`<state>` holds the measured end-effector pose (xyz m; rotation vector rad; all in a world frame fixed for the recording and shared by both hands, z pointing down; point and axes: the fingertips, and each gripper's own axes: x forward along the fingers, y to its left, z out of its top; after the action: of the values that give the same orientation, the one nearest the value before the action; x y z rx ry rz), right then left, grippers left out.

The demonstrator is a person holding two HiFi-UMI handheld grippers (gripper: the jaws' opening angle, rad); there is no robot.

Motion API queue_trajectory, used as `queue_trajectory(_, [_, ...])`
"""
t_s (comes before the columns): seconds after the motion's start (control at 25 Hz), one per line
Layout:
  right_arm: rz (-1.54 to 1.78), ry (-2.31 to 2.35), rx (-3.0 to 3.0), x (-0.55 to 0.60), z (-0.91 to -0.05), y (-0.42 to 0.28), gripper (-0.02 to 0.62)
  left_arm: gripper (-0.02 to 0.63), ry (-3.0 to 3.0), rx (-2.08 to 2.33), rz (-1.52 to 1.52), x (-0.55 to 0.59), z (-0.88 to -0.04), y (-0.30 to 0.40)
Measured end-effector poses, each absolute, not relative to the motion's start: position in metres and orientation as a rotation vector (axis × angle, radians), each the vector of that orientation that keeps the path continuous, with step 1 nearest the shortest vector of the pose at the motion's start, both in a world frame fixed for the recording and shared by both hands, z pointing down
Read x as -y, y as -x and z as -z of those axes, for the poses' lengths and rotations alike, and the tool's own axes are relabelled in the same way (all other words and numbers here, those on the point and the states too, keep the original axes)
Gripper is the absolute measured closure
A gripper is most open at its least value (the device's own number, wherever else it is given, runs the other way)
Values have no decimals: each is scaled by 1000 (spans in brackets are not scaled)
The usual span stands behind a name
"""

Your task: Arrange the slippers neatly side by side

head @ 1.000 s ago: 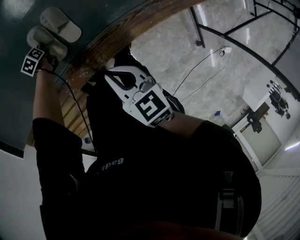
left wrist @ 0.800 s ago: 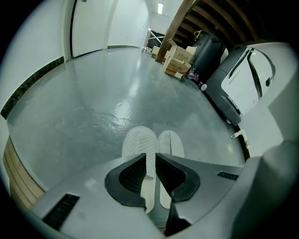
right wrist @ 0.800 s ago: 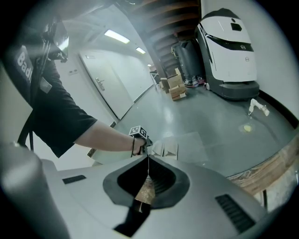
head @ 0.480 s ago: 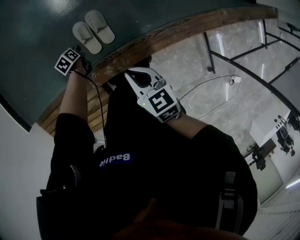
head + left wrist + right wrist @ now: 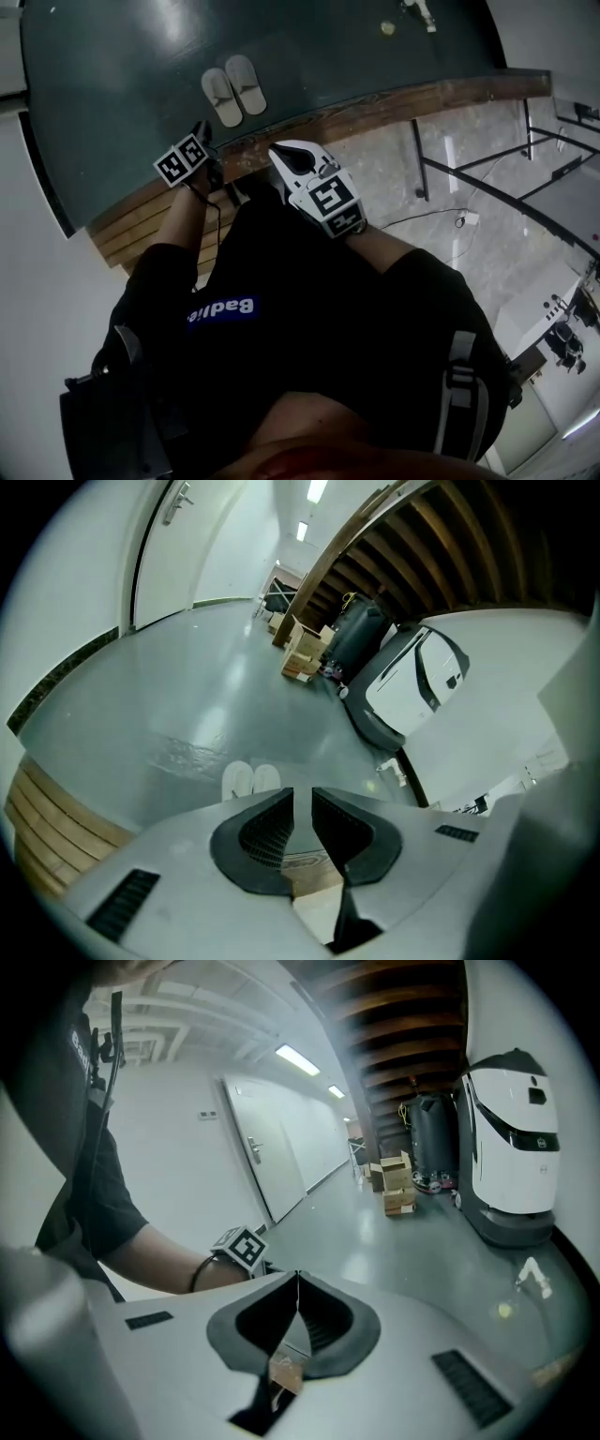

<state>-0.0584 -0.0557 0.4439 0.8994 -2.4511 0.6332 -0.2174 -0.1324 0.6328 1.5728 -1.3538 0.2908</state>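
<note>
Two pale slippers (image 5: 234,89) lie side by side, touching, on the dark green floor. In the left gripper view the slippers (image 5: 251,779) show just beyond the jaw tips, far below. My left gripper (image 5: 201,136) hangs above and nearer than them, clear of both; the left gripper (image 5: 302,808) has a narrow gap between its jaws, with nothing in it. My right gripper (image 5: 283,155) is held beside it over the wooden edge. In its own view the right gripper (image 5: 298,1286) has its tips touching and holds nothing.
A curved wooden step edge (image 5: 375,103) borders the green floor, with grey tiles and black metal frames (image 5: 525,159) beyond. A white machine (image 5: 412,682) and cardboard boxes (image 5: 302,653) stand further off. Small bits (image 5: 387,28) lie on the floor.
Both grippers have risen away from the floor. The left one has left the near ends of the slippers, which now look smaller and farther off. The slippers have stayed together.
</note>
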Motion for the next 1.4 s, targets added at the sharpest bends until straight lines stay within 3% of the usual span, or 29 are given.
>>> queue_trajectory(0.56, [-435,-813,2578,50,-362,92,595,569,-2042,1323,-190,59,-436,176])
queue_trajectory(0.96, [-428,-919,2707,46,-291,93,595,571,-2380,1462,-115,30,-314,209])
queue_trajectory(1.16, [-313,-907,2821,34,-249,111,595,604,-2539,1513,-41,26,-251,204])
queue_trajectory(1.4, [-121,-821,2918,1,-234,134,595,604,-2653,1419,-59,4,-249,162])
